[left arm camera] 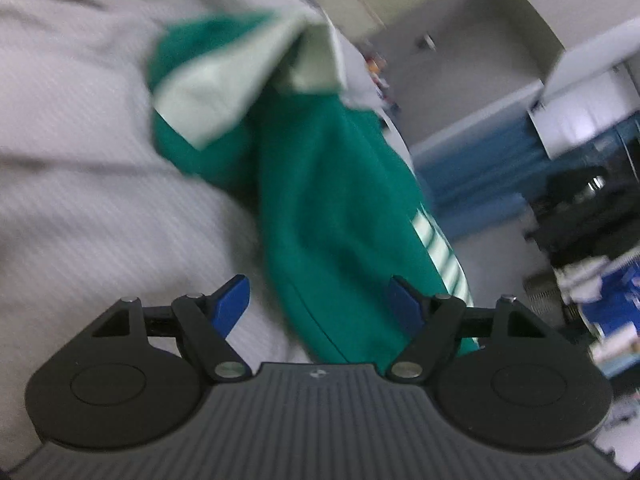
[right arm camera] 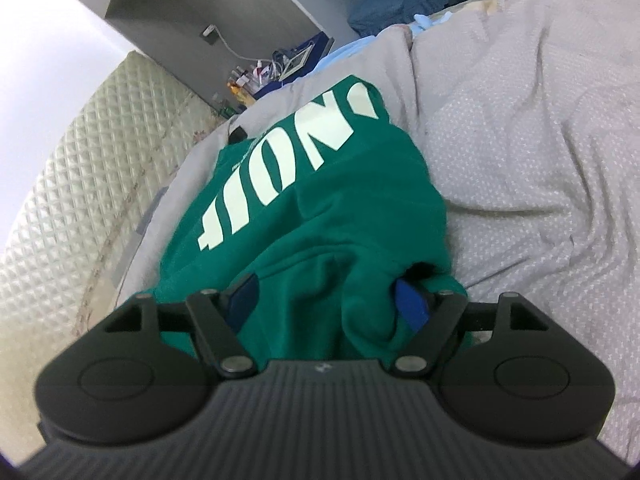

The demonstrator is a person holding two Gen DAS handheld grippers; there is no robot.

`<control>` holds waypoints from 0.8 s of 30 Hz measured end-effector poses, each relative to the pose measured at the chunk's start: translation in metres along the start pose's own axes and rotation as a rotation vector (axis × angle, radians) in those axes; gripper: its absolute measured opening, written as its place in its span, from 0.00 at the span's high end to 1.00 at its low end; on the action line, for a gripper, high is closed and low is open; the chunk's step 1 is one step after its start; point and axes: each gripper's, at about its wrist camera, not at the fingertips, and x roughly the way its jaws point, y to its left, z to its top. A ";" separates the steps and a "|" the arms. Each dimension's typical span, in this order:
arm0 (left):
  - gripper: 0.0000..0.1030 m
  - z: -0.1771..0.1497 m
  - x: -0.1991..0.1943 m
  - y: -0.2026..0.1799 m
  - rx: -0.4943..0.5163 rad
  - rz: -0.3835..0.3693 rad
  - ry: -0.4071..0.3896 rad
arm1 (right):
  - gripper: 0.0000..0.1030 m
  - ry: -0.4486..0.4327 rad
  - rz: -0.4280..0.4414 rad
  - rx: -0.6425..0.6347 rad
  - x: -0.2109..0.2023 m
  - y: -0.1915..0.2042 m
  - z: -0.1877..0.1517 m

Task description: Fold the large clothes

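Matt green cloth sweatshirt [right arm camera: 320, 208], dotted grey bedsheet [right arm camera: 540, 140]

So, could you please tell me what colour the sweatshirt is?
Green with white lettering; the sweatshirt shows best in the right wrist view.

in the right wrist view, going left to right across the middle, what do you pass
quilted cream panel → green sweatshirt with big white letters → grey dotted bedspread

Grey bedspread [right arm camera: 540, 140], quilted headboard [right arm camera: 80, 160]
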 end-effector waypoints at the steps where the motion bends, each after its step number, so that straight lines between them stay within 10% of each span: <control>1: 0.22 -0.004 0.007 -0.002 0.004 -0.011 0.027 | 0.25 -0.006 -0.002 0.011 -0.001 -0.001 0.001; 10: 0.24 -0.028 0.063 0.006 -0.125 -0.060 0.186 | 0.25 -0.038 -0.025 0.075 0.006 -0.014 0.010; 19: 0.91 -0.016 0.060 -0.028 0.019 -0.119 0.079 | 0.26 -0.029 -0.053 0.098 0.021 -0.022 0.017; 24: 0.94 -0.003 0.026 -0.045 0.092 -0.168 -0.066 | 0.25 -0.033 -0.041 0.084 0.018 -0.019 0.017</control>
